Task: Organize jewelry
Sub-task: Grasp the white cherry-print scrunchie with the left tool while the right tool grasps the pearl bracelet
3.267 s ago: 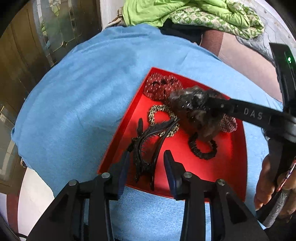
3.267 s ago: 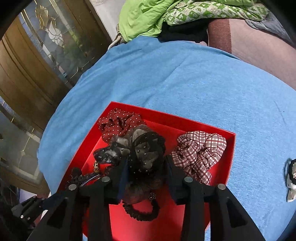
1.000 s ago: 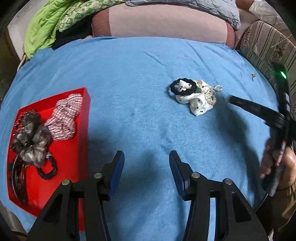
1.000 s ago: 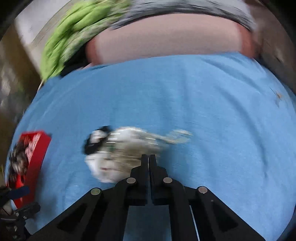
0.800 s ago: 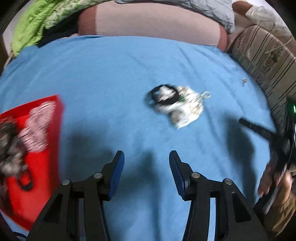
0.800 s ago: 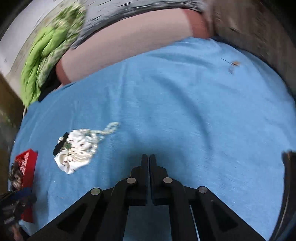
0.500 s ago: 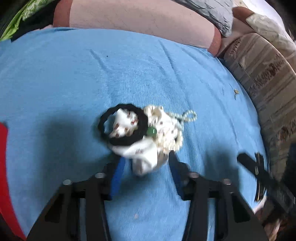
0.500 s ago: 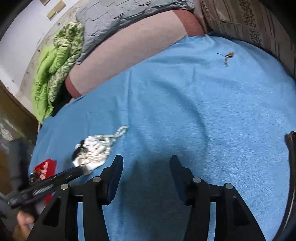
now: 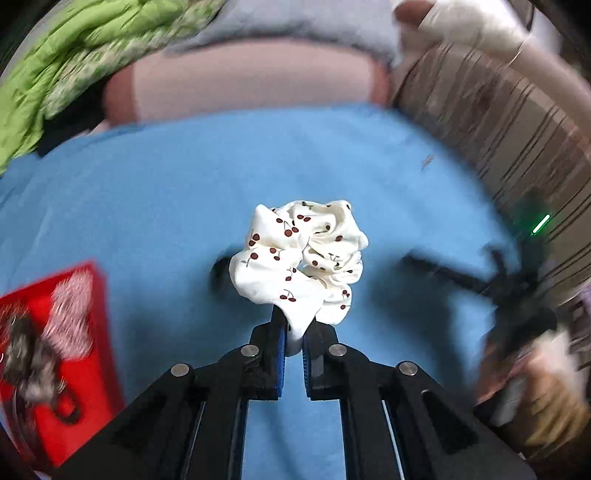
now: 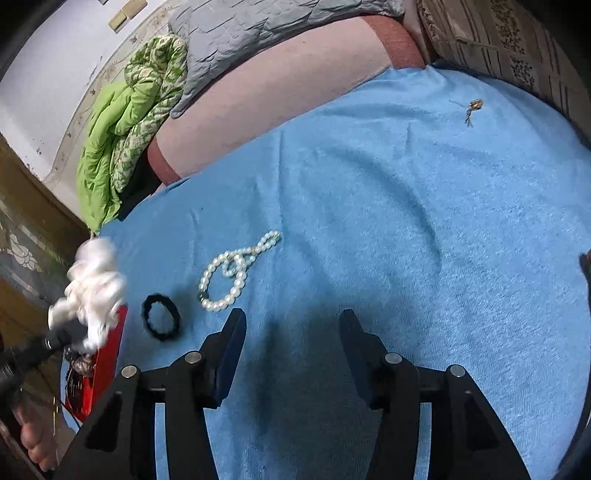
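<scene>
My left gripper (image 9: 293, 332) is shut on a white scrunchie with red cherries (image 9: 299, 254) and holds it above the blue cloth; it also shows blurred at the left of the right wrist view (image 10: 96, 291). The red tray (image 9: 59, 369) with several hair accessories lies at lower left; its edge shows in the right wrist view (image 10: 110, 354). My right gripper (image 10: 291, 332) is open and empty over the cloth. A pearl bracelet (image 10: 232, 273) and a black hair tie (image 10: 161, 322) lie on the cloth just ahead-left of it.
The blue cloth (image 10: 406, 221) covers a bed. A small metal earring (image 10: 471, 109) lies at far right. A green blanket (image 10: 122, 122) and grey quilt (image 10: 258, 33) lie beyond the cloth. A striped cushion (image 9: 498, 122) borders the right.
My left gripper closed on the cherry scrunchie and lifted it off the cloth, leaving the pearl bracelet and black hair tie behind. My right gripper stayed open.
</scene>
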Action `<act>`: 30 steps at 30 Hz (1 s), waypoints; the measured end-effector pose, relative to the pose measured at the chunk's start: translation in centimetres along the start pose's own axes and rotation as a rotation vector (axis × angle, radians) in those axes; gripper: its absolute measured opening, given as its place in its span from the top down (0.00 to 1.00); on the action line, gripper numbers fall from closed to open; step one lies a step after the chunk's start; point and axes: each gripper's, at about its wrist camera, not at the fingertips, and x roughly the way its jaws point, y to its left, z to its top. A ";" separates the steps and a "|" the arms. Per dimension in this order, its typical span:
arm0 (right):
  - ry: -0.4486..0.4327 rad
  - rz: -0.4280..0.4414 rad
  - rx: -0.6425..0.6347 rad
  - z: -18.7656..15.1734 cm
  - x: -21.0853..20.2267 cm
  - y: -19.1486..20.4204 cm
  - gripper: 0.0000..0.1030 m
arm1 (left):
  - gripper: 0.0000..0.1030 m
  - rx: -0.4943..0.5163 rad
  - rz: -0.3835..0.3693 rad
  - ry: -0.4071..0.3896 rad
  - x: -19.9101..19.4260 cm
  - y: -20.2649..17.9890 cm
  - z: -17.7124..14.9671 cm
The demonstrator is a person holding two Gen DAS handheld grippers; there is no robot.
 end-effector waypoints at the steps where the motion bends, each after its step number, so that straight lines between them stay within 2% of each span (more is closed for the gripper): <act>1: 0.010 0.007 -0.001 -0.1 0.2 0.3 0.45 | 0.93 -0.021 0.016 0.046 1.1 0.8 -1.0; 3: 0.027 0.022 -0.024 -0.2 0.7 1.2 0.45 | 0.93 -0.080 0.029 0.113 3.0 2.2 -3.0; 5: 0.037 0.016 -0.057 -0.2 1.2 2.3 0.45 | 0.91 -0.131 0.023 0.124 3.7 3.5 -4.4; 10: 0.063 0.007 -0.115 0.2 3.2 4.7 0.45 | 0.76 -0.190 -0.001 0.076 3.3 5.1 -5.3; 12: 0.080 0.039 -0.145 0.4 4.3 6.2 0.45 | 0.71 -0.191 -0.014 0.063 3.0 5.5 -5.6; 16: 0.124 0.071 -0.251 0.7 6.8 9.7 0.45 | 0.67 -0.230 -0.046 0.046 3.1 6.3 -5.9; 18: 0.120 0.005 -0.297 0.9 8.2 10.9 0.45 | 0.65 -0.244 -0.060 0.040 3.2 6.7 -5.8; 22: 0.131 -0.022 -0.332 0.9 9.5 11.2 0.45 | 0.64 -0.222 -0.058 0.028 3.5 6.2 -5.7; 25: 0.115 -0.051 -0.406 0.7 10.0 12.0 0.45 | 0.64 -0.215 -0.060 0.015 3.9 6.0 -5.6; 27: 0.121 -0.061 -0.443 0.8 10.8 12.6 0.48 | 0.64 -0.212 -0.056 0.012 4.1 5.9 -5.6; 29: 0.147 -0.074 -0.479 0.8 12.1 12.7 0.59 | 0.64 -0.207 -0.045 0.013 4.4 5.4 -5.2; 30: 0.143 -0.087 -0.509 0.7 12.5 12.8 0.59 | 0.66 -0.205 -0.037 0.013 4.4 5.3 -5.2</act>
